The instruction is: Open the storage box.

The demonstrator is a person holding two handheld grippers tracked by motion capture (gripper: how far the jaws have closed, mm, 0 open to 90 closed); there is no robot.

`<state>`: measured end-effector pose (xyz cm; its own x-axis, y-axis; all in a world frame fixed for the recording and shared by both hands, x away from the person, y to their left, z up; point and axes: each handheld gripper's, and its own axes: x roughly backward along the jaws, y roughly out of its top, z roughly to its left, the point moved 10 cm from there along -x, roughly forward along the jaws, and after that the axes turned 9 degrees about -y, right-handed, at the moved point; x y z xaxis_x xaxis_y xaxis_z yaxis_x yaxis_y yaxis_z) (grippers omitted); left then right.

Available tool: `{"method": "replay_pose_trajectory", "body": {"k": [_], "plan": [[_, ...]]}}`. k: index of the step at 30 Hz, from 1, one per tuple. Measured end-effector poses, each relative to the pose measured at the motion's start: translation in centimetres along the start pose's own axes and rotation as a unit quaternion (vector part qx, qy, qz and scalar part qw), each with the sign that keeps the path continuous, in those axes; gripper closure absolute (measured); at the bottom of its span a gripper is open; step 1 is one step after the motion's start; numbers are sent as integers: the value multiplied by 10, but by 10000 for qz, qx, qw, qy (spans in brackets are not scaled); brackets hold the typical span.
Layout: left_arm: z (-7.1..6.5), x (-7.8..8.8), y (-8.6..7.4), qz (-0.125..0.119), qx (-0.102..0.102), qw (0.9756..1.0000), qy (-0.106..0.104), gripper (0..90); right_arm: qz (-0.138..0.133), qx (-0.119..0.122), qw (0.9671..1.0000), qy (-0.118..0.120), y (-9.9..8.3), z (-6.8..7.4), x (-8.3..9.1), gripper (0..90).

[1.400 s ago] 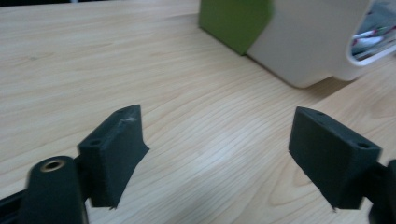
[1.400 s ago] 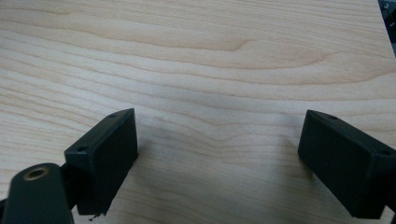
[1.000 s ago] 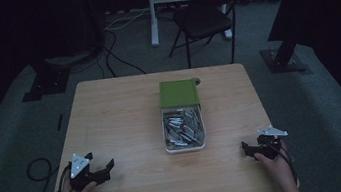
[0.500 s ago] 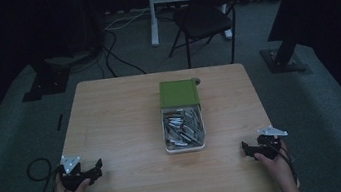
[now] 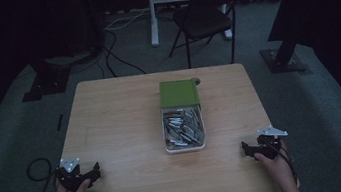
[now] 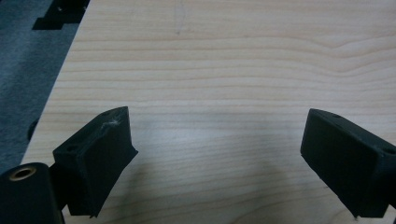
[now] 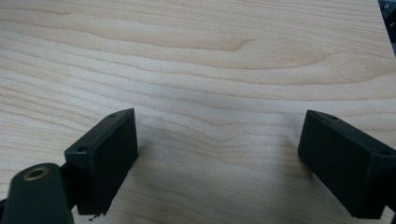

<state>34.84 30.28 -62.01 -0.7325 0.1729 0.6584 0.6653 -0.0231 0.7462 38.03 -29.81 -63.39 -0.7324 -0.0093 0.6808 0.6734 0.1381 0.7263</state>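
Both grippers parked at the near corners, nothing picked up yet

Wide wooden bench (image 5: 117, 128) under dim light, dark carpet all round, folding chair (image 5: 205, 13) beyond the far edge. Middle of the bench: clear tray (image 5: 186, 148) heaped with small silvery metal pieces (image 5: 183, 127), too small to identify, with green box (image 5: 178, 93) touching its far end. Both well apart from either hand.

Left gripper (image 5: 81, 176) resting at the near left corner, pointing inward toward the middle; jaws spread wide in the left gripper view (image 6: 219, 163), bare wood grain between them, nothing pinched. Right gripper (image 5: 252, 150) at the near right corner, mirrored; jaws likewise spread in the right gripper view (image 7: 219, 163), empty, only bench surface ahead.

Judged step: start position, before any reach. No contact with tray or box.

Next move, by this reading: bring one gripper forward and inward to the tray, dip over the rim, close on a single piece from the heap. Likely need for the other gripper to steady the tray, given loose, tangled-looking contents. Care needed to avoid lifting several pieces at once
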Motion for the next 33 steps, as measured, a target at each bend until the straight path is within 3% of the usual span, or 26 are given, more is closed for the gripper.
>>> {"method": "replay_pose_trajectory", "body": {"k": [2,8,15,33], "plan": [[-3,-2,-3,74,-15,9999,-99,99,0,0,10000,0,0,0,0,115],[-4,-6,-8,308,-105,9994,-89,99,0,1,10000,0,0,0,0,115],[-6,-7,-8,315,-137,9993,-164,98,4,5,10000,4,0,0,0,114],[-8,-9,-6,321,-80,9994,-95,94,-8,45,10000,47,0,1,0,116]]}}
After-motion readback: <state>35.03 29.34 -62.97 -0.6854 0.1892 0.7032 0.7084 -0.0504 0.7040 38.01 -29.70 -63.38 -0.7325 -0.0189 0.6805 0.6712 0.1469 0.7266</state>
